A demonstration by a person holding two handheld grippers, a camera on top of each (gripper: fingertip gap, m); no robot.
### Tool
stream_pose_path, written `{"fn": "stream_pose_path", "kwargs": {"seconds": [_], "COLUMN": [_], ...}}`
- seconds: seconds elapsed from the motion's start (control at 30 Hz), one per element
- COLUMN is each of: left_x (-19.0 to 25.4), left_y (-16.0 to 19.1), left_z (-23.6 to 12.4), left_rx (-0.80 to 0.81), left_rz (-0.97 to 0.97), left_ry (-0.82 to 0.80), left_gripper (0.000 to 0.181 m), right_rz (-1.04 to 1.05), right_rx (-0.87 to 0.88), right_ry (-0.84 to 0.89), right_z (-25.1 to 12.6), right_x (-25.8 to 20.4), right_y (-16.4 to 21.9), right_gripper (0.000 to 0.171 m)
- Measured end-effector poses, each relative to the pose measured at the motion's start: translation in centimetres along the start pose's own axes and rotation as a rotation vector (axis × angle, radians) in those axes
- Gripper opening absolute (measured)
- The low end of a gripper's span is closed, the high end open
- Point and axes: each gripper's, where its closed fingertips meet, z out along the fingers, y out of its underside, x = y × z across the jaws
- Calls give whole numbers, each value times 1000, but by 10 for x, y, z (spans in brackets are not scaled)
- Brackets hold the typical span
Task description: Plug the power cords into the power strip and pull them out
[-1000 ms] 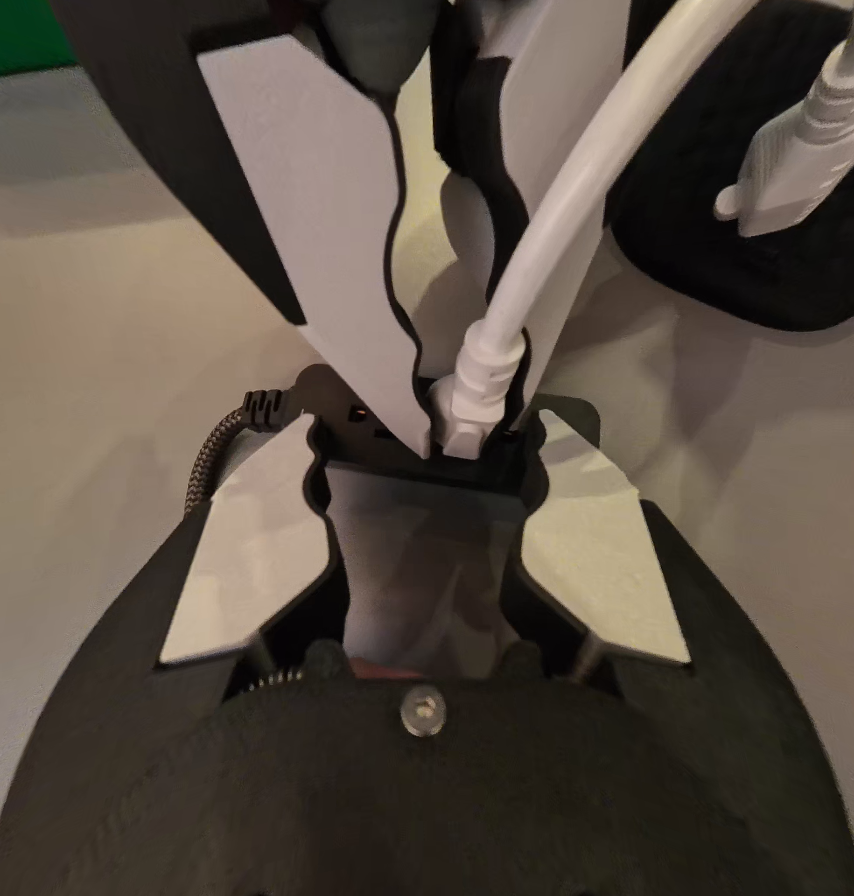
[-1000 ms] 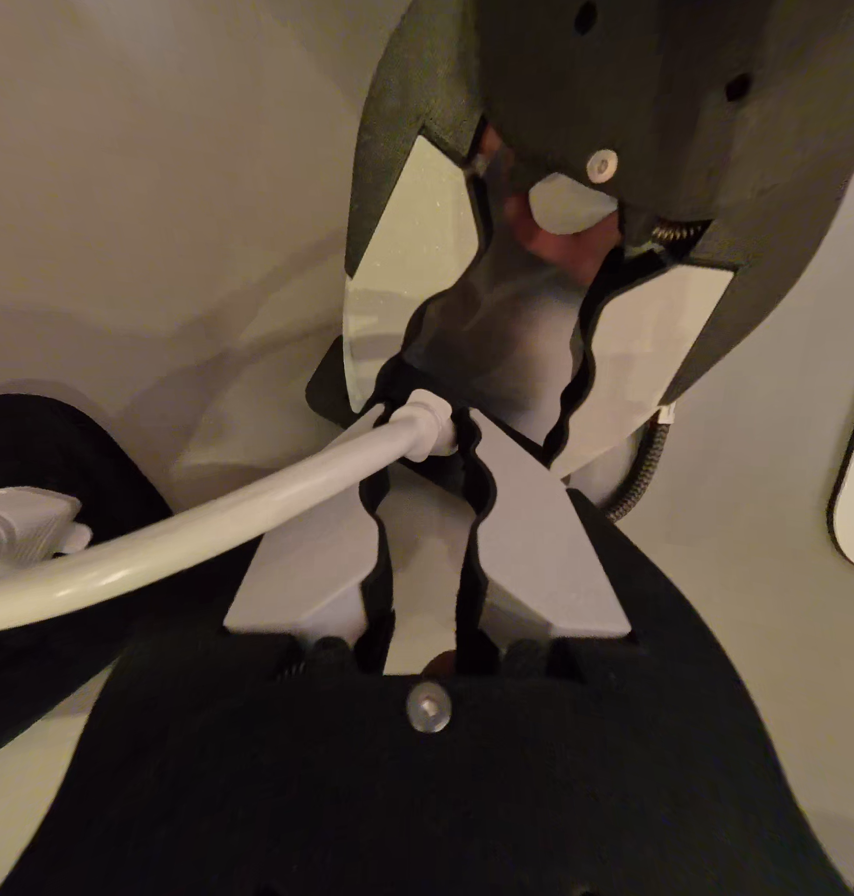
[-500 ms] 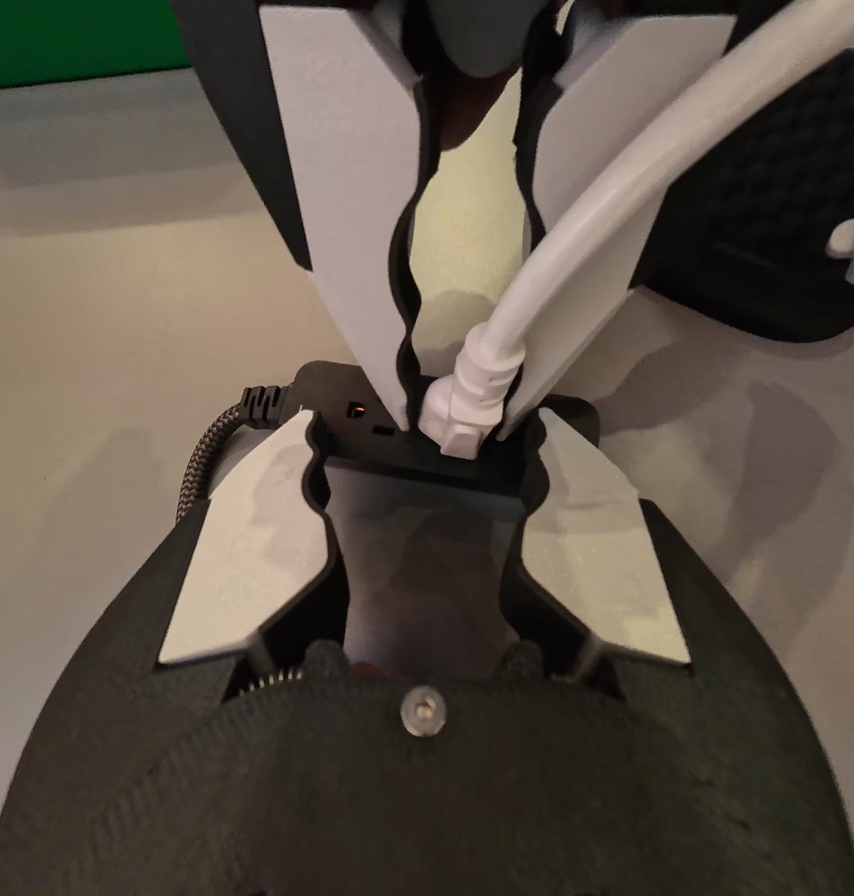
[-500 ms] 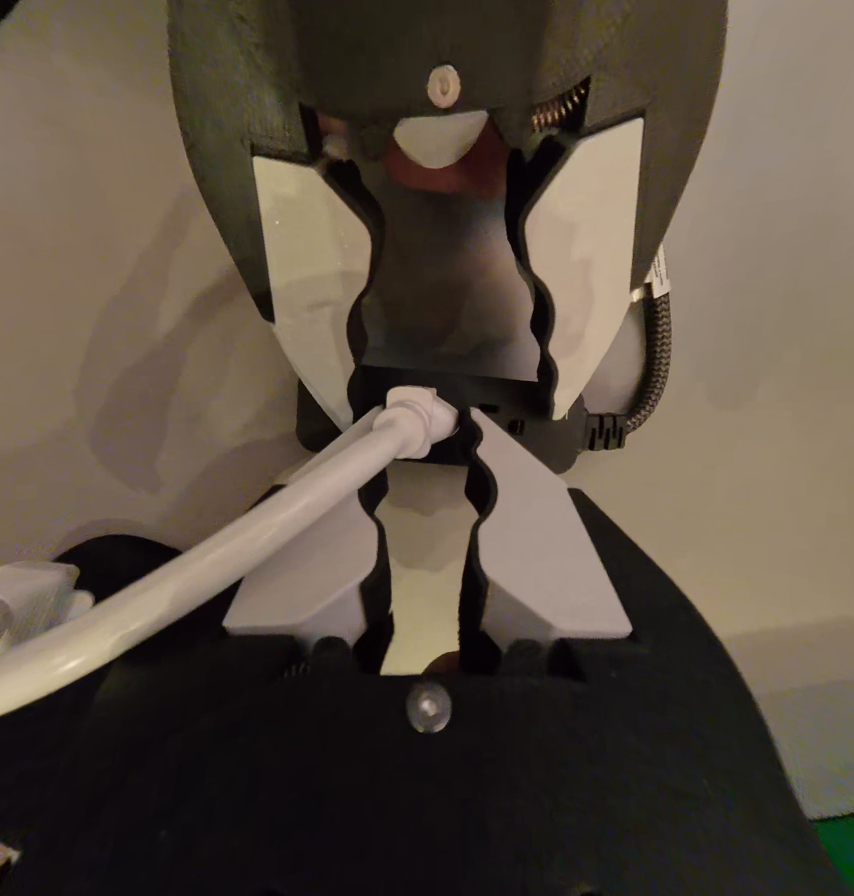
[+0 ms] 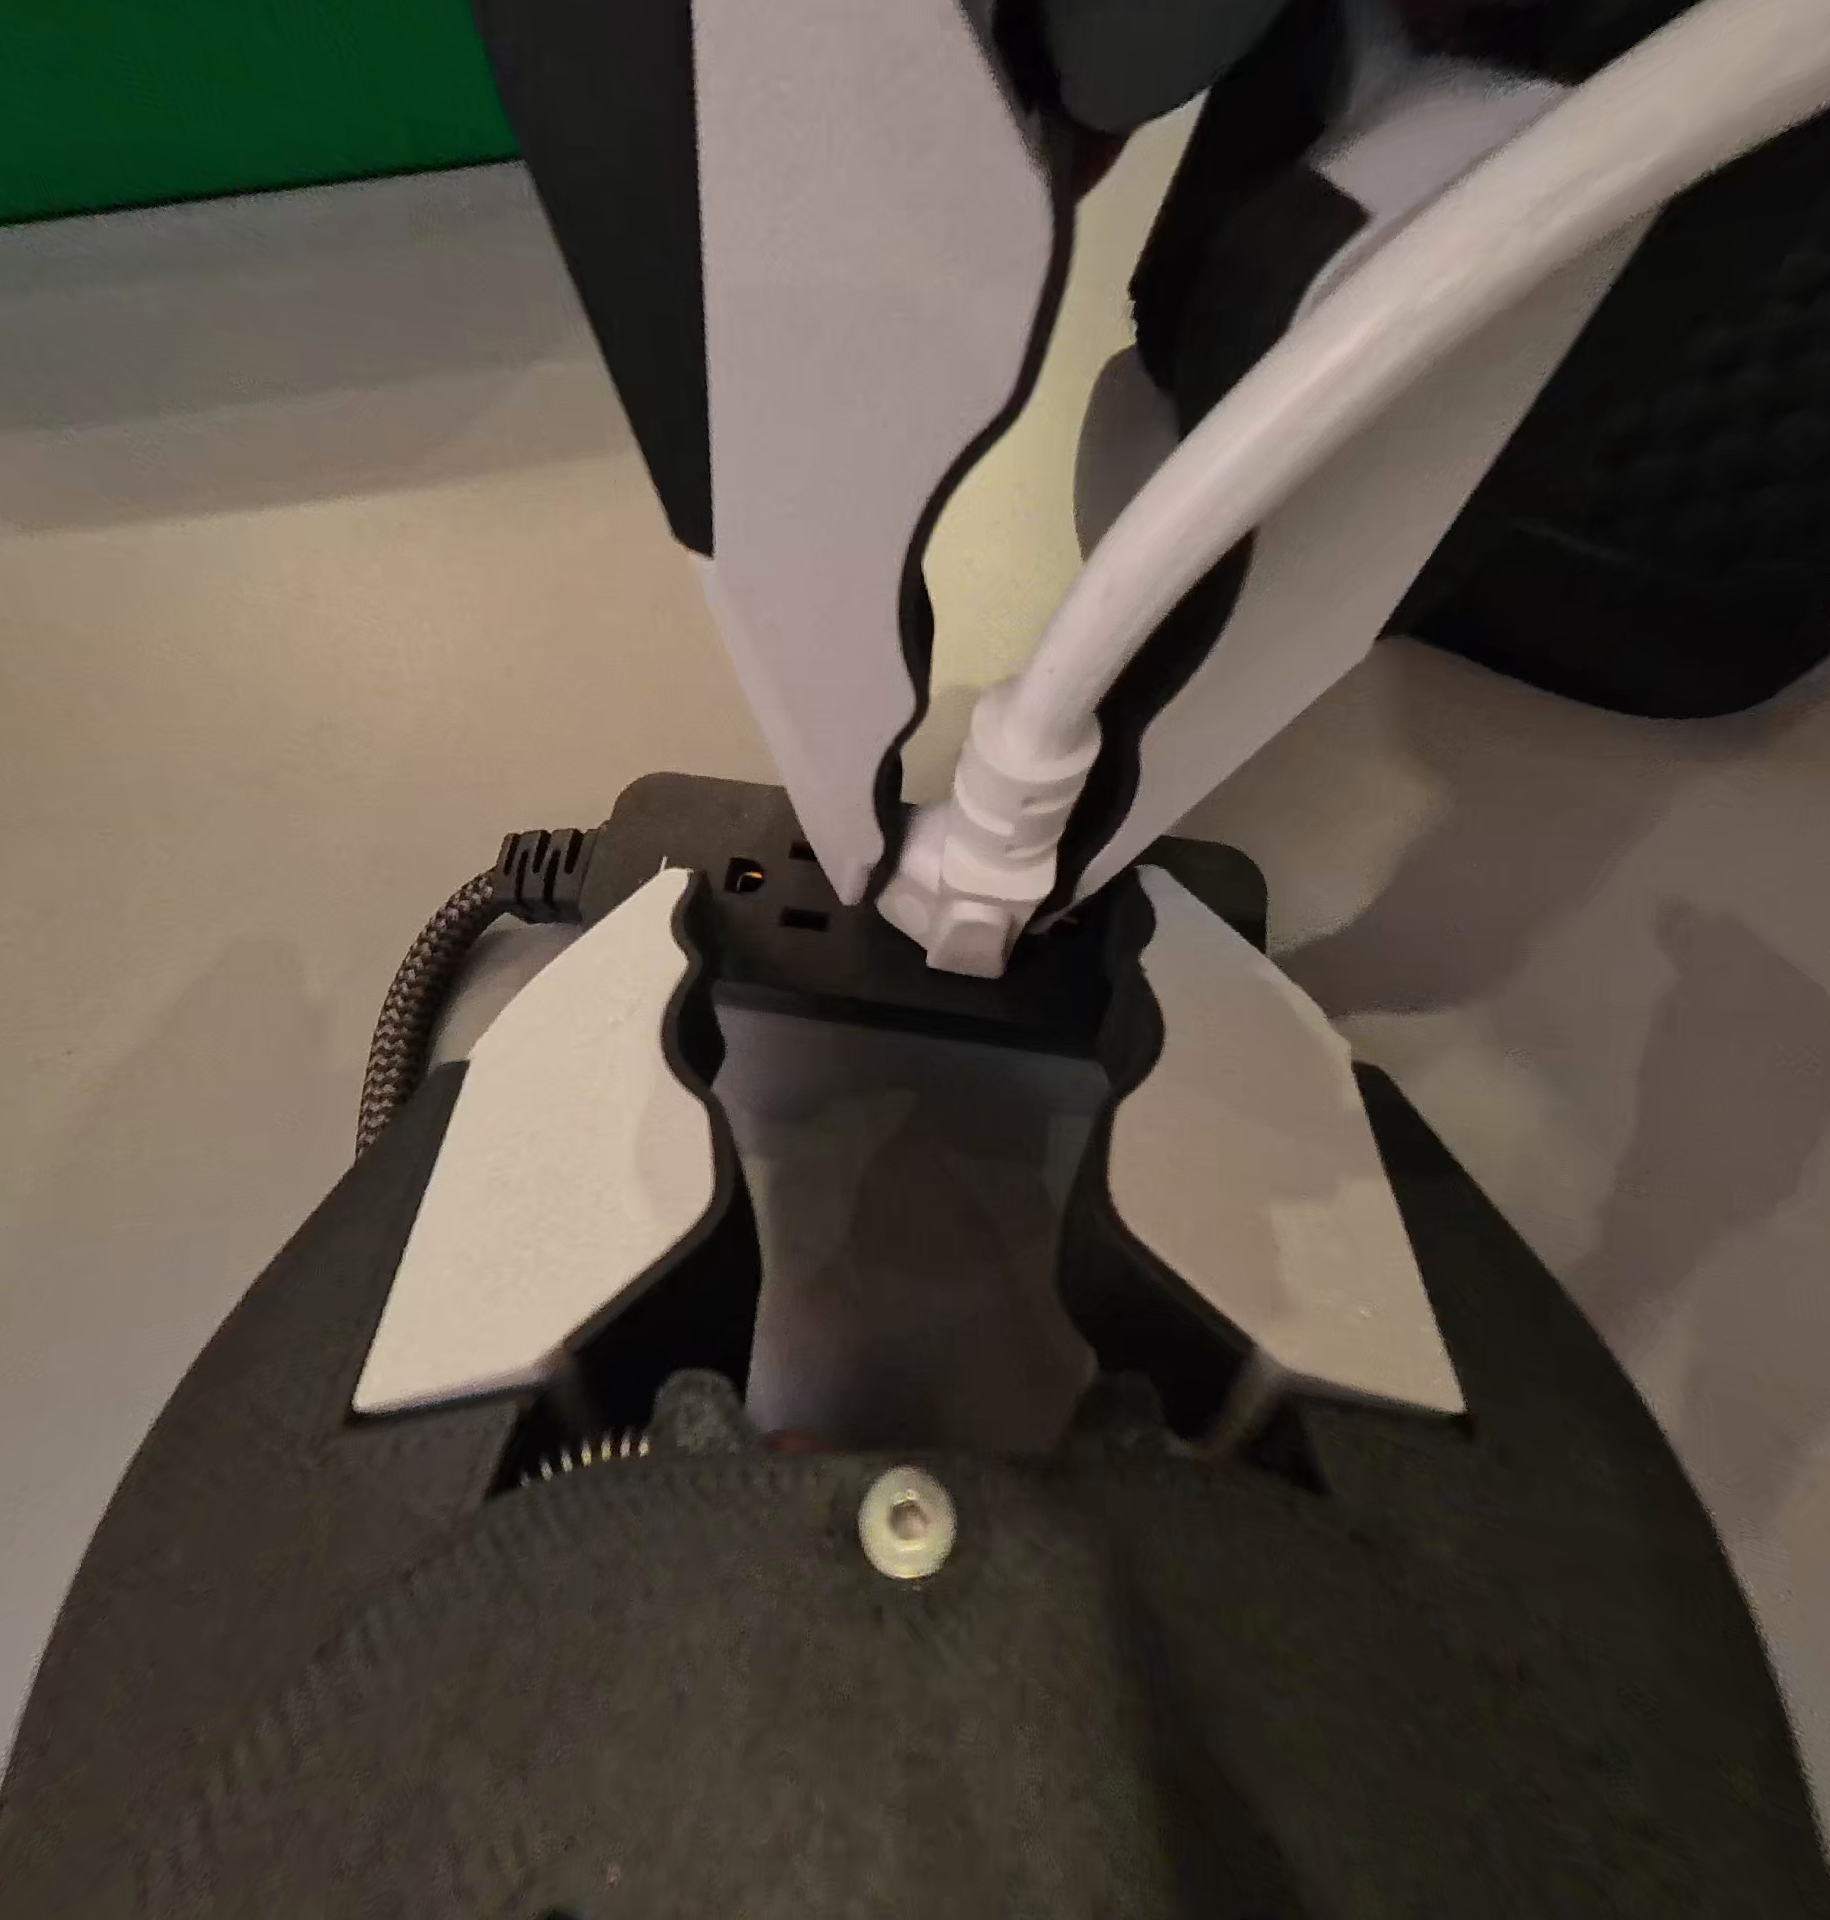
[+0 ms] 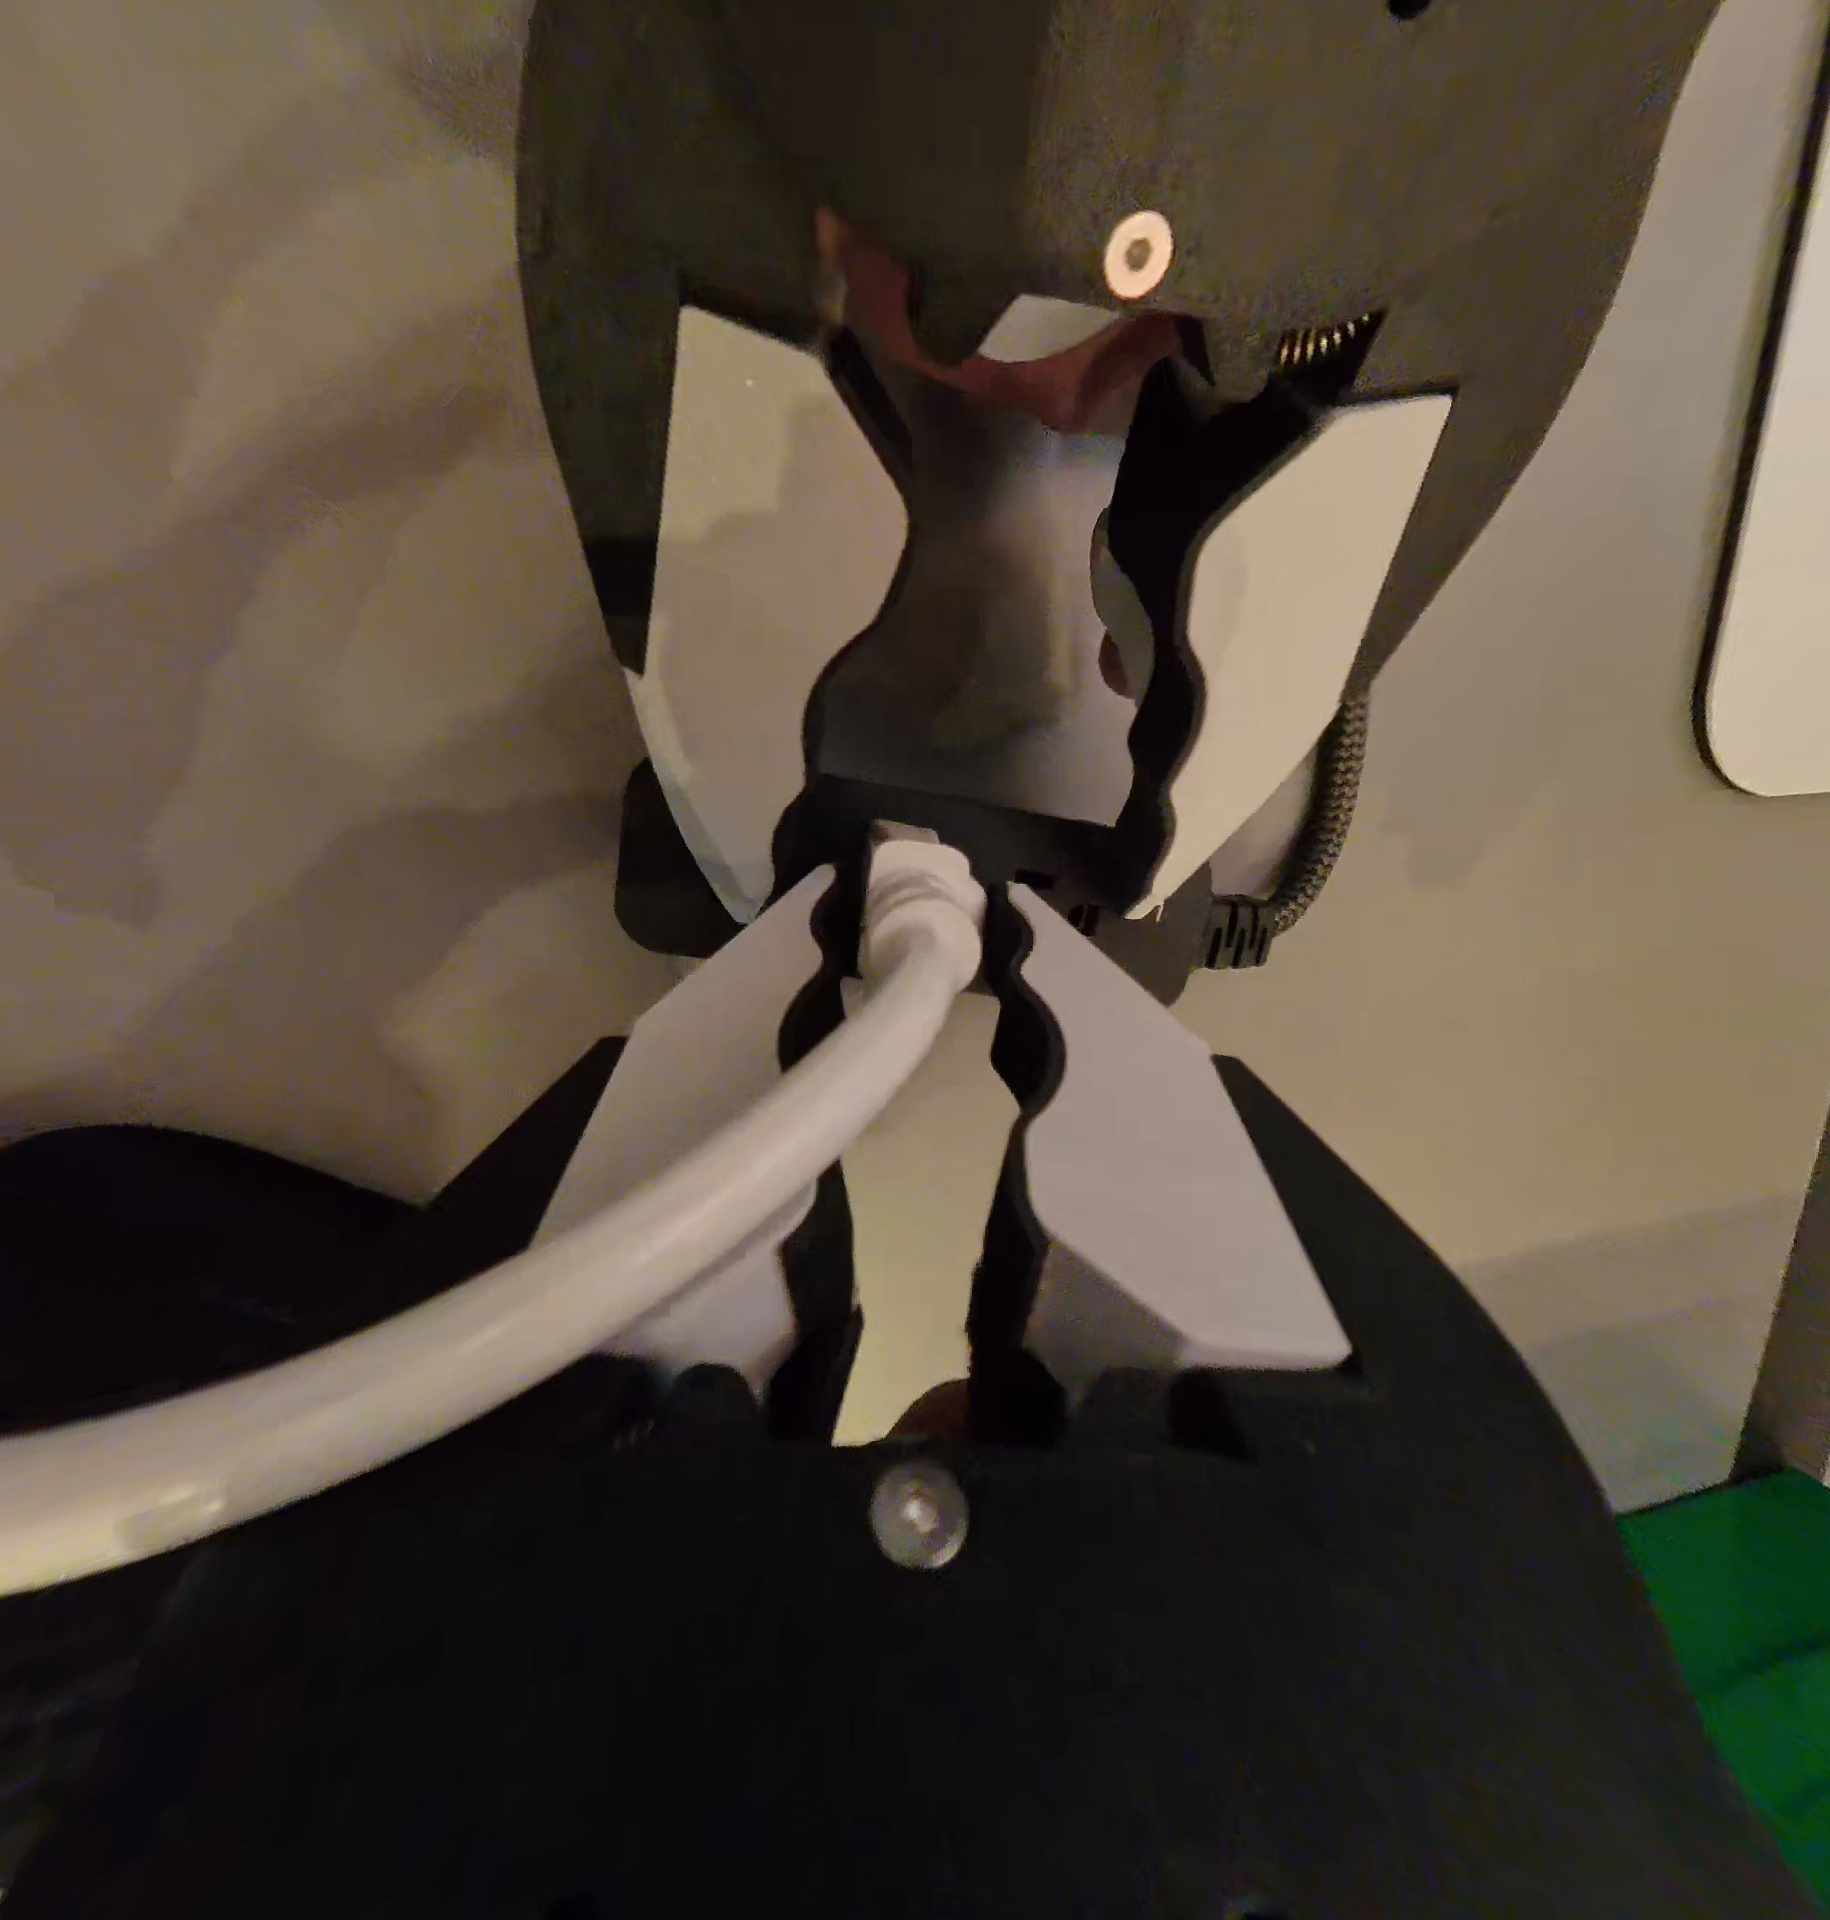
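A black power strip [image 5: 786, 909] lies on the pale table, and my left gripper [image 5: 911, 935] is shut on its sides. My right gripper [image 5: 973, 883] comes down from above, shut on a white plug [image 5: 968, 904] that sits tilted on the strip's socket face. Its prongs are hidden. The white cord [image 5: 1306, 416] runs up and to the right. In the right wrist view my right gripper [image 6: 916, 904] clamps the plug [image 6: 916, 883] against the strip [image 6: 662, 883]. The left gripper [image 6: 952, 831] faces it from above.
The strip's braided cable [image 5: 412, 997] curves off to the left and also shows in the right wrist view [image 6: 1337, 810]. A black mesh pad [image 5: 1617, 468] lies at the right. A white rounded slab [image 6: 1804, 416] lies at the far right. A green surface [image 6: 1773, 1610] borders the table. My left and right fingertips are right by each other.
My right gripper has swung round with the plug and now stands steeper, facing the left gripper. The plug has stayed at the strip's sockets. My left gripper has held the strip still.
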Motion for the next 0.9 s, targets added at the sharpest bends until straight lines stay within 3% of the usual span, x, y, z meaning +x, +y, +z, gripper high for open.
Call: {"fn": "stream_pose_path", "kwargs": {"seconds": [0.3,0.63,0.8,0.9], "left_x": [4,3,3,3], "left_y": [-1,-2,-2,-2], "left_z": [3,4,5,5], "left_rx": [10,14,15,15], "left_rz": [-9,-13,-12,-12], "left_ry": [21,19,14,13], "left_gripper": [64,65,65,65], "right_rz": [245,-1,250,209], "right_rx": [130,17,148,126], "right_ry": [-216,37,-207,-175], "right_z": [-1,-3,-4,-4], "right_x": [0,2,2,2], "right_y": [-1,1,-1,-1], "right_gripper": [23,21,23,22]}}
